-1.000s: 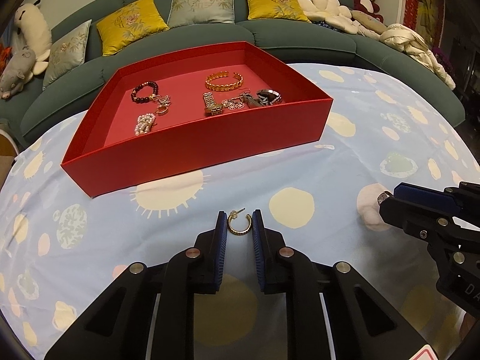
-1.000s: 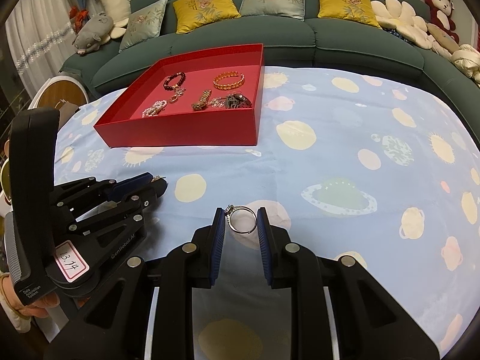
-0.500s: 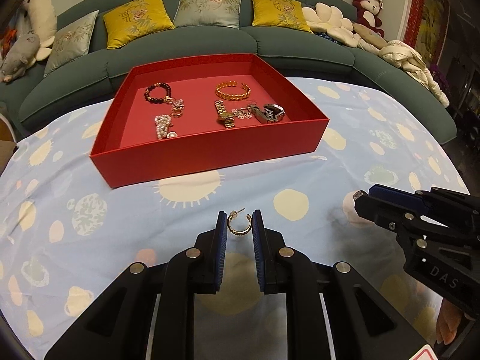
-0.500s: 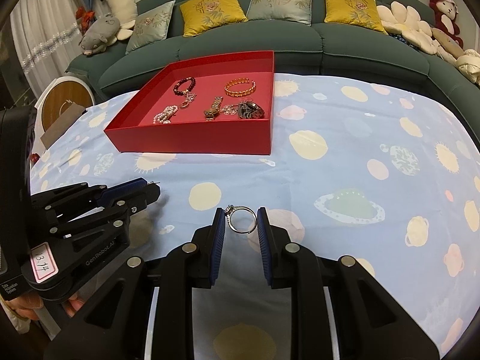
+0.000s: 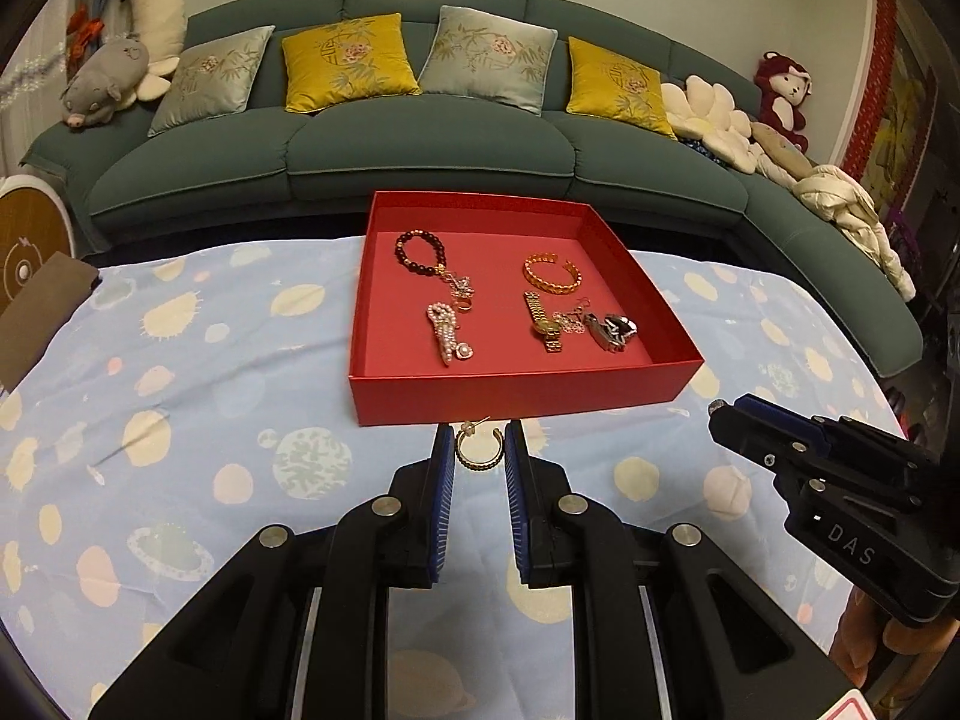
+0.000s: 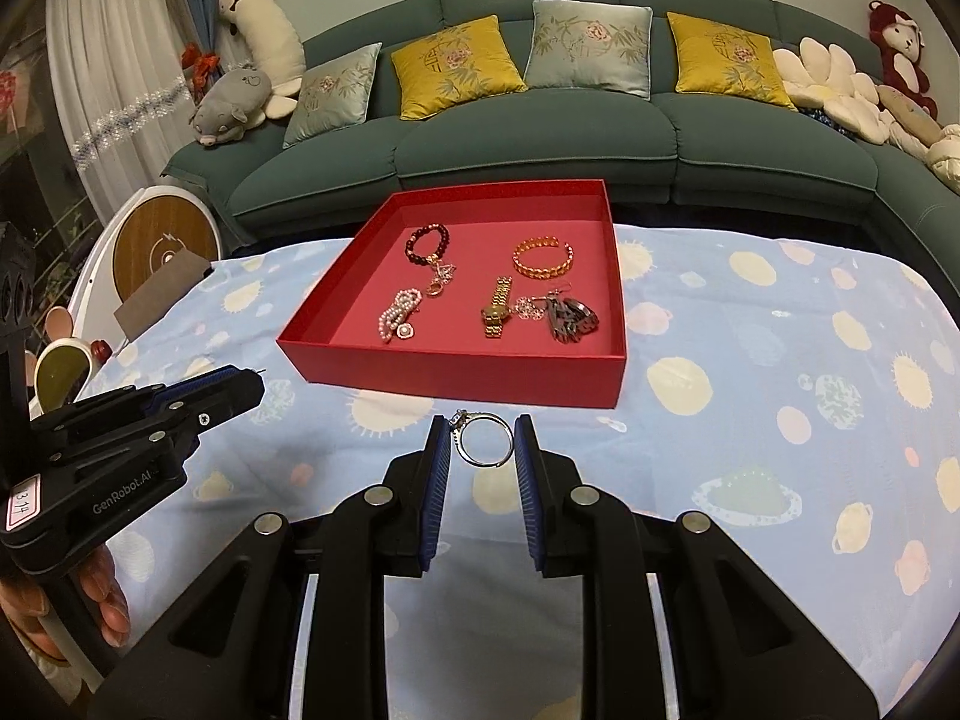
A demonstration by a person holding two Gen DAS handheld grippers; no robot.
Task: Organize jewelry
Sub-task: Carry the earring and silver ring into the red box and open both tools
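Observation:
My left gripper (image 5: pixel 478 447) is shut on a gold hoop earring (image 5: pixel 477 451), held above the tablecloth just in front of the red tray (image 5: pixel 522 399). My right gripper (image 6: pixel 485 441) is shut on a silver ring (image 6: pixel 485 439) with a small stone, also lifted near the tray's (image 6: pixel 456 373) front wall. Inside the tray lie a dark bead bracelet (image 5: pixel 419 252), a pearl piece (image 5: pixel 445 333), a gold bangle (image 5: pixel 552 276), a gold watch (image 5: pixel 543 321) and a dark metal piece (image 5: pixel 615 330). Each gripper shows in the other's view: the right gripper (image 5: pixel 717 407), the left gripper (image 6: pixel 255 381).
The table carries a light blue cloth (image 5: pixel 180 420) with planet prints. A green sofa (image 5: pixel 420 144) with cushions and plush toys curves behind it. A brown card (image 5: pixel 42 312) lies at the table's left edge, beside a round white and wood device (image 6: pixel 162 240).
Both grippers have risen with their pieces still held. The left gripper has swung and rolled so the tray now sits straight ahead and level in its view; the right one has drawn nearer the tray.

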